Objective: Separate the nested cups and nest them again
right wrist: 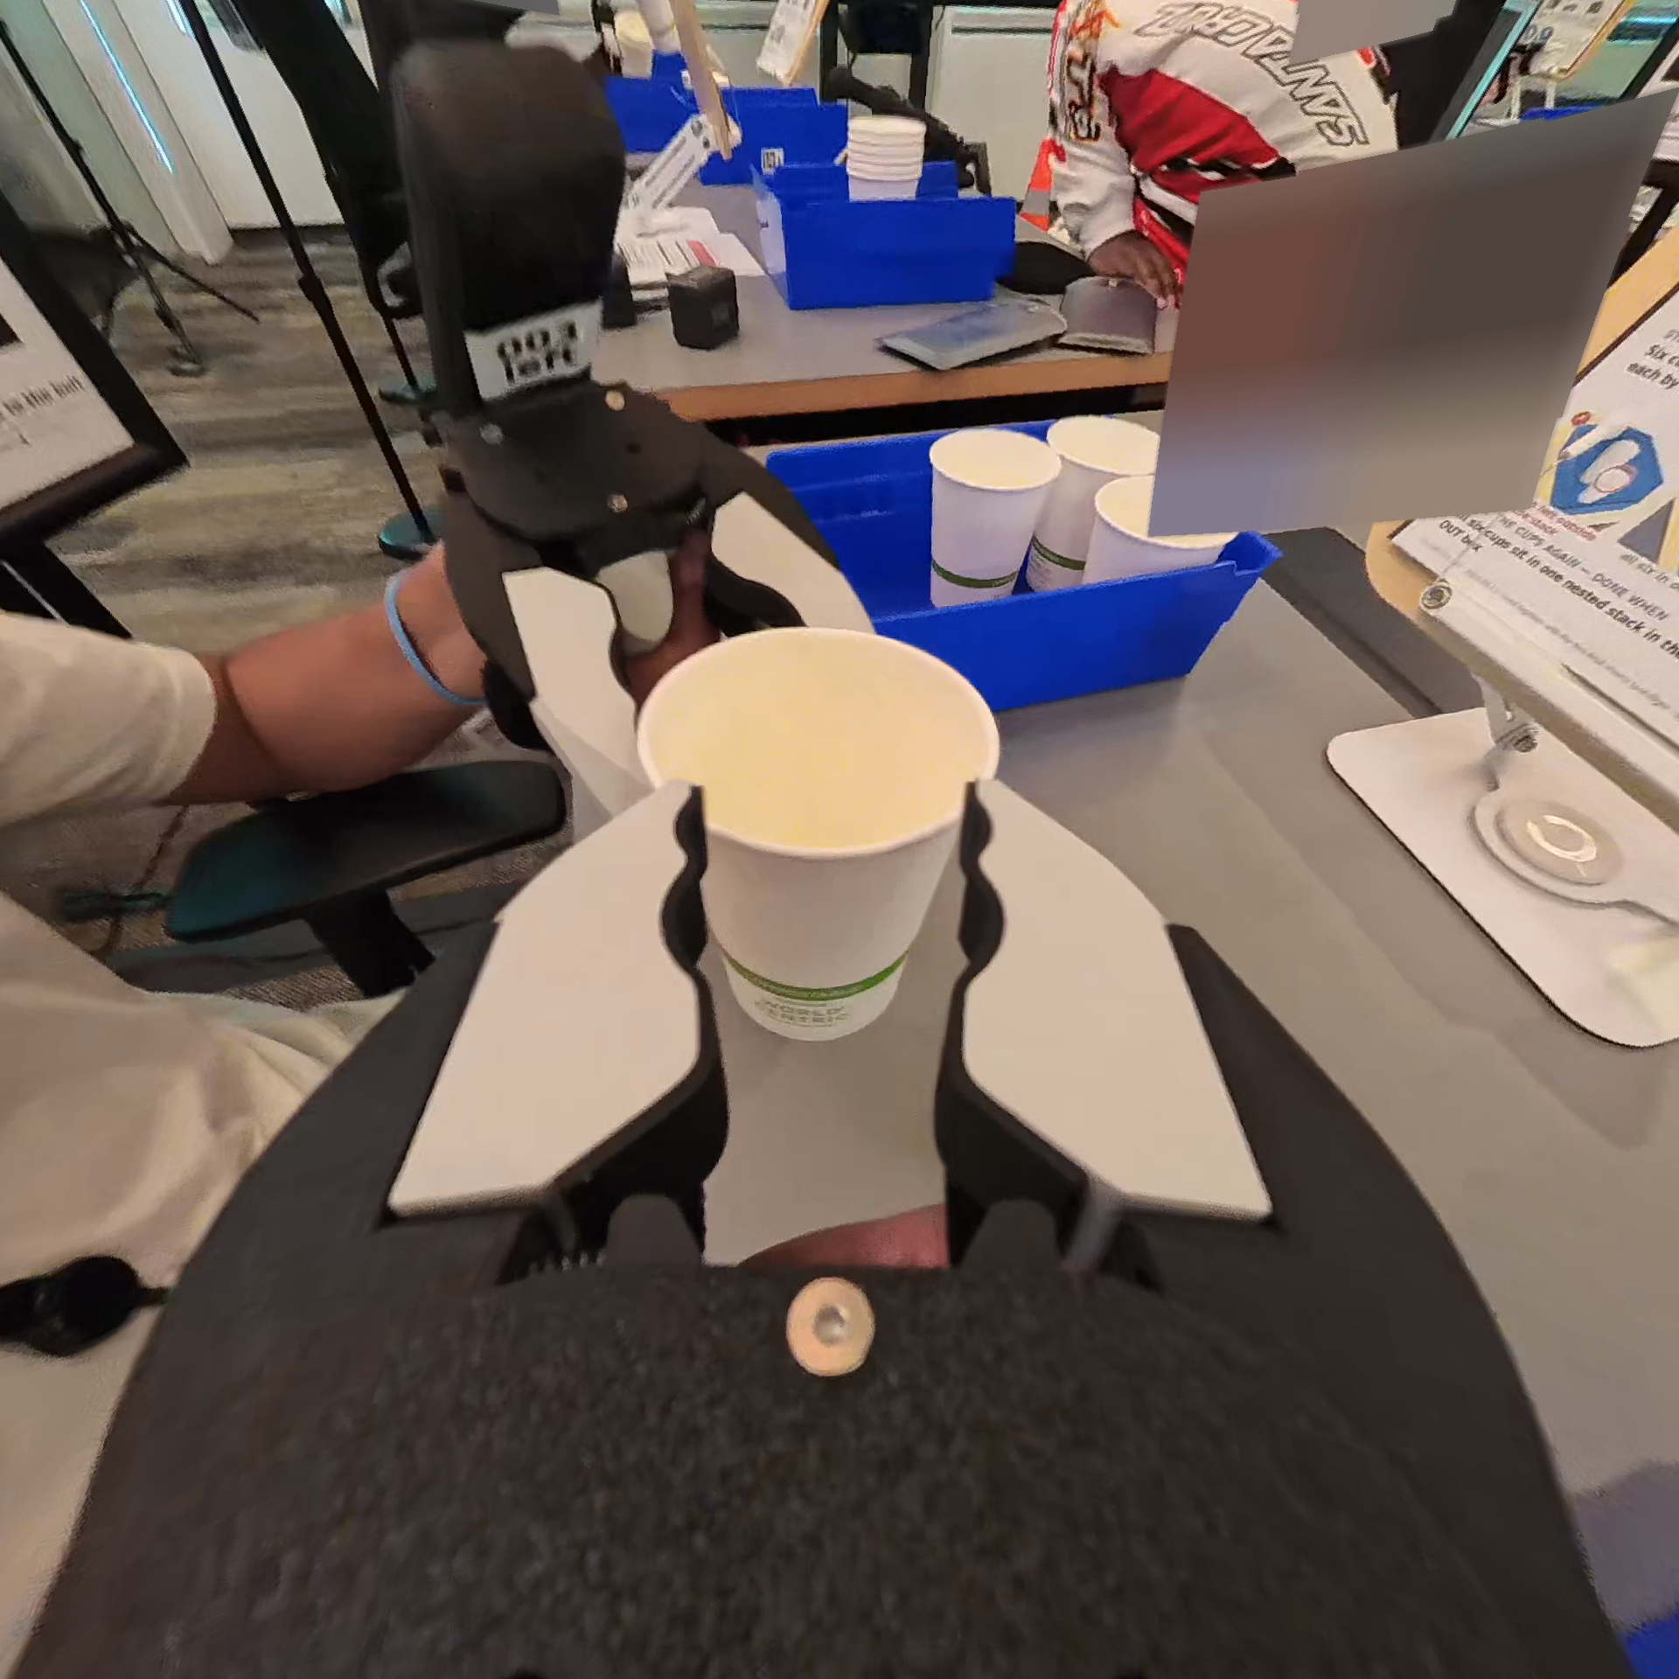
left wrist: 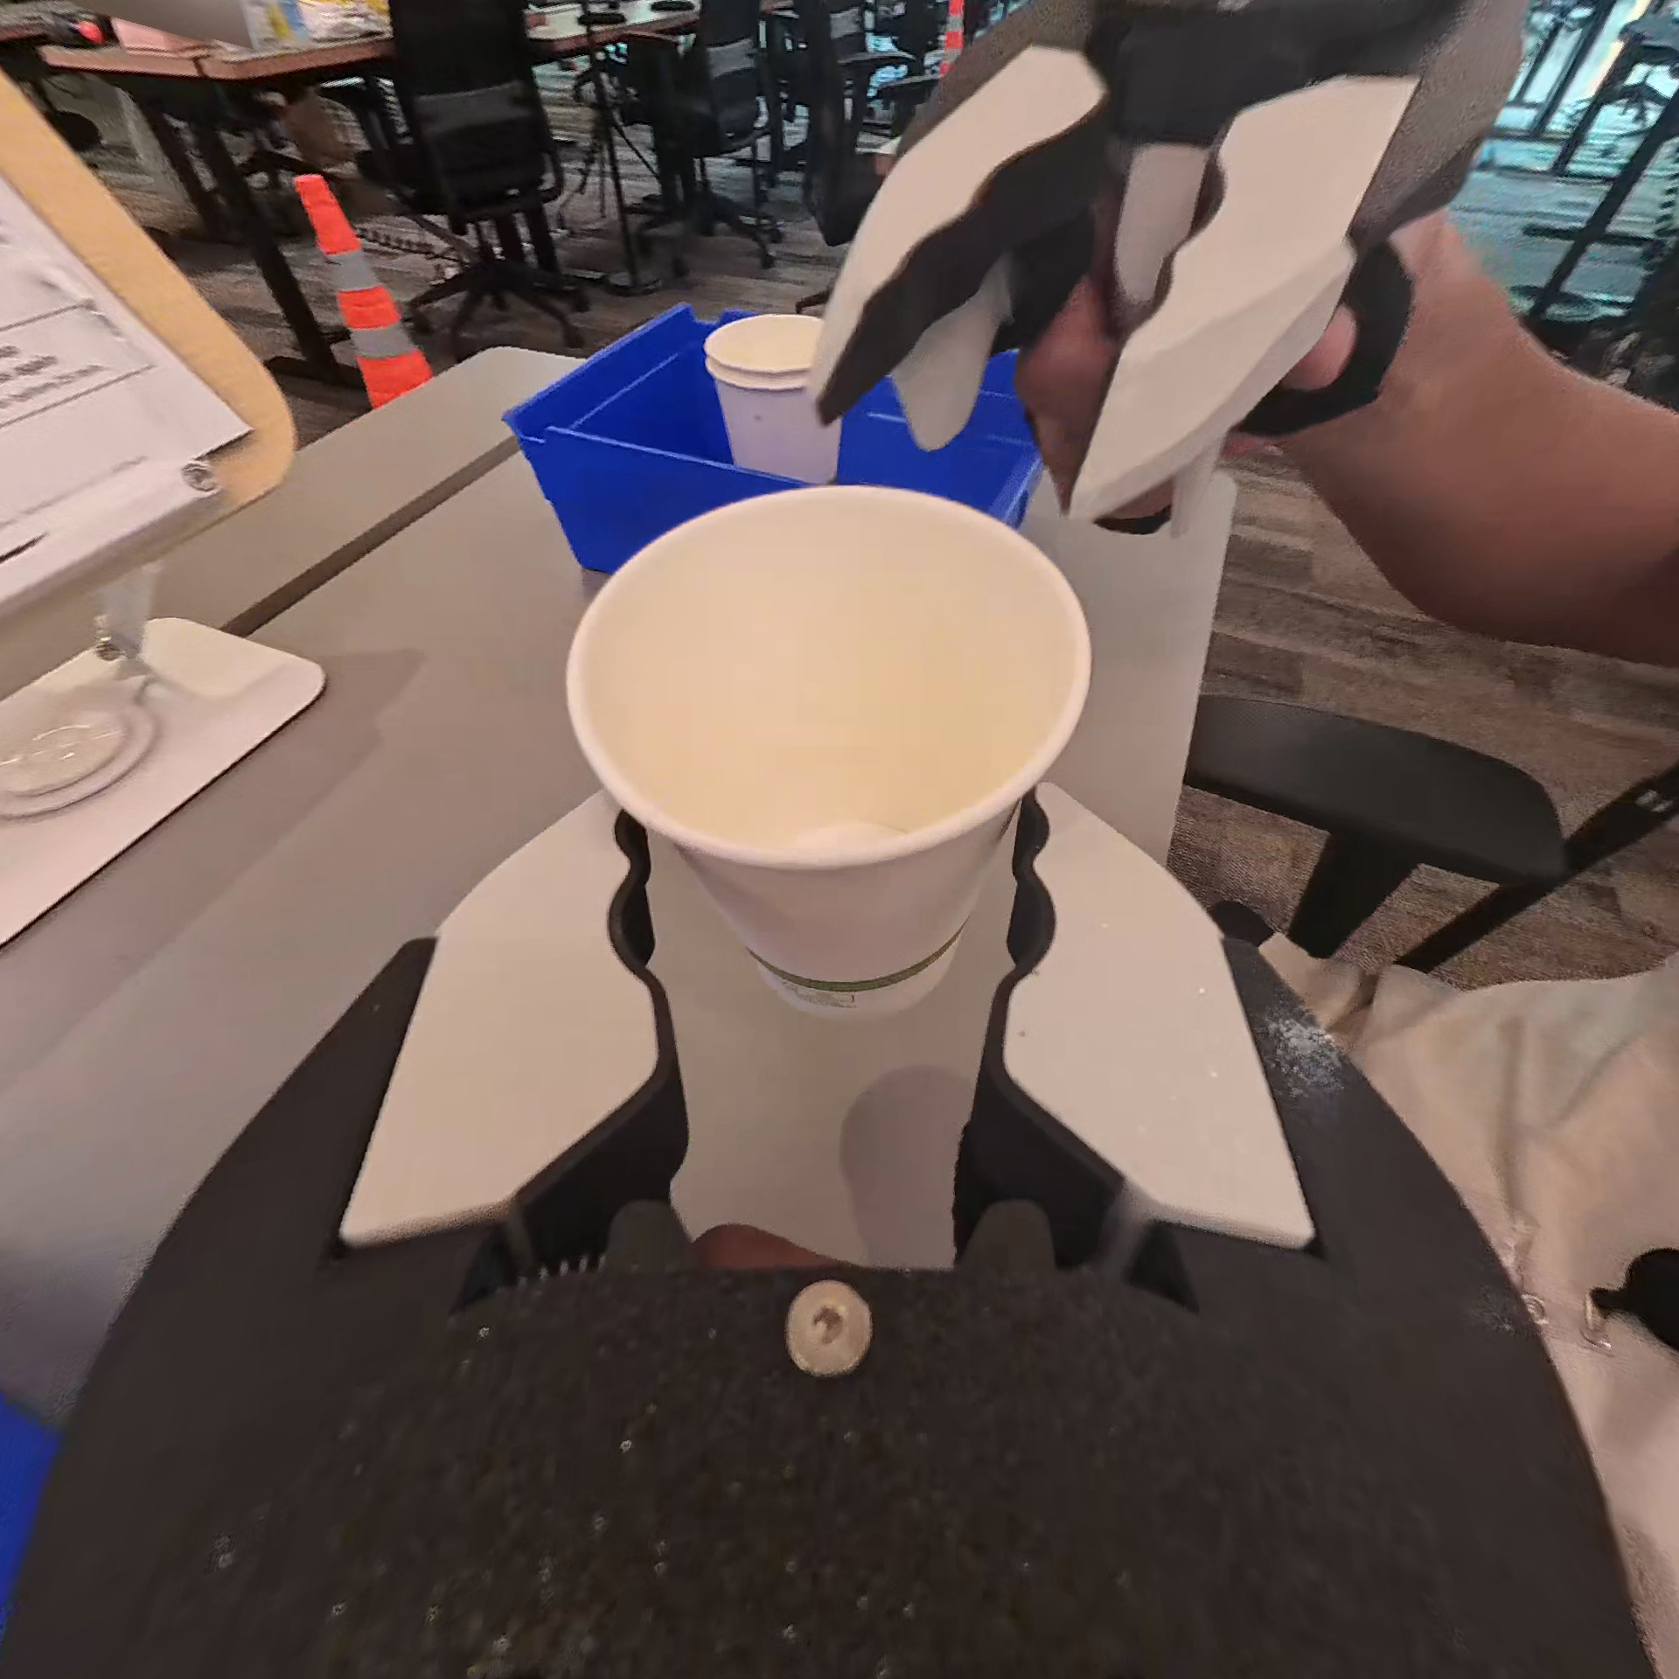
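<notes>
The white paper cup with a green band near its base (left wrist: 827, 690) stands upright, mouth up, over the grey desk (left wrist: 409, 818), close to the near edge. In front of it sits the blue plastic bin (left wrist: 636, 454) that holds more white paper cups (right wrist: 990, 518). The left hand-held gripper (left wrist: 827, 818) has a finger on each side of the cup wall just under the rim. Its black pads look pressed against the paper, so I judge it to be holding the cup at a medium spread. Whether the base rests on the desk or hangs just above it I cannot tell, nor whether a second cup is nested inside, since only one rim shows. The right hand-held gripper (right wrist: 831, 799) is spread wide and carries nothing. In the left wrist view it hovers above the cup and beyond its far right rim, fingers pointing down towards it. From its own camera the cup lies straight ahead, framed between its two fingers. The coming move turns on this: the cup's long axis is vertical and its open mouth faces the free right gripper. That gripper is therefore better placed to come down onto the rim or into the mouth while the left steadies the wall.
</notes>
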Motion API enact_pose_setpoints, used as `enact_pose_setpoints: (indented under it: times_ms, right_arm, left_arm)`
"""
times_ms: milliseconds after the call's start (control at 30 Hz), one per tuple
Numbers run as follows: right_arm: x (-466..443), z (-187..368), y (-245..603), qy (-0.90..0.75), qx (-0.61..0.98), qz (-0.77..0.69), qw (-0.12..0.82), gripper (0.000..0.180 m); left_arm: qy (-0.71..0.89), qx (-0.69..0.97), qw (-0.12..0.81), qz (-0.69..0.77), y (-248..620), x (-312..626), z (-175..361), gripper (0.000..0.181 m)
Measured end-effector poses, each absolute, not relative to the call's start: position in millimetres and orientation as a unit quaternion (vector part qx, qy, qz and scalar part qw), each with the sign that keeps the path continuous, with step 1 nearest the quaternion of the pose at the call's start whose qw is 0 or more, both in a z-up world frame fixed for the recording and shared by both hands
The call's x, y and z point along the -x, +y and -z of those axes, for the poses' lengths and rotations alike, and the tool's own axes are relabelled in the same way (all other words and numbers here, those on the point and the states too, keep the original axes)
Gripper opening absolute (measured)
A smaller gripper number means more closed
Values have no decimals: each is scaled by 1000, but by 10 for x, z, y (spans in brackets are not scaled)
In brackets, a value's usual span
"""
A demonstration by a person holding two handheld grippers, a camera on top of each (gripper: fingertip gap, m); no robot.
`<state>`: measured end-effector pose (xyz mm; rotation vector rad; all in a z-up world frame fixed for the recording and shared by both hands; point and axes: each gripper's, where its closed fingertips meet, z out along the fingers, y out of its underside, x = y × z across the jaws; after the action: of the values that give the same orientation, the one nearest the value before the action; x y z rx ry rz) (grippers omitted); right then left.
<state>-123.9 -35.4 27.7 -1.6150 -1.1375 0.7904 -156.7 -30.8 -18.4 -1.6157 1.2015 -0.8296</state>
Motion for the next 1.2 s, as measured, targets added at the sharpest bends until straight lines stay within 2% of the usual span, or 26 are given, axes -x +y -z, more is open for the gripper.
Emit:
enact_pose_setpoints:
  times_ms: [33, 167, 400, 767, 900, 1033, 1200]
  right_arm:
    - [1243, -230, -352, -475, 663, -319, 484, 63]
    - [1262, -132, -362, -493, 652, -314, 483, 82]
    - [1355, -32, -477, -512, 634, -374, 443, 85]
    - [1332, 10, -515, -506, 622, -394, 450, 88]
    - [1286, -47, -493, -490, 623, -396, 463, 87]
    - [1055, -139, -351, -450, 638, -390, 488, 87]
    - [126, -557, 17, -339, 660, -308, 596, 87]
  left_arm:
    - [493, 656, 459, 341, -324, 1547, 182, 77]
    - [510, 648, 443, 351, -397, 1505, 174, 77]
    - [538, 639, 411, 365, -511, 1461, 211, 77]
    - [556, 639, 389, 361, -558, 1396, 272, 77]
    - [541, 636, 407, 372, -555, 1378, 199, 76]
    - [512, 640, 437, 370, -524, 1515, 132, 84]
    - [400, 687, 534, 288, -277, 2010, 281, 78]
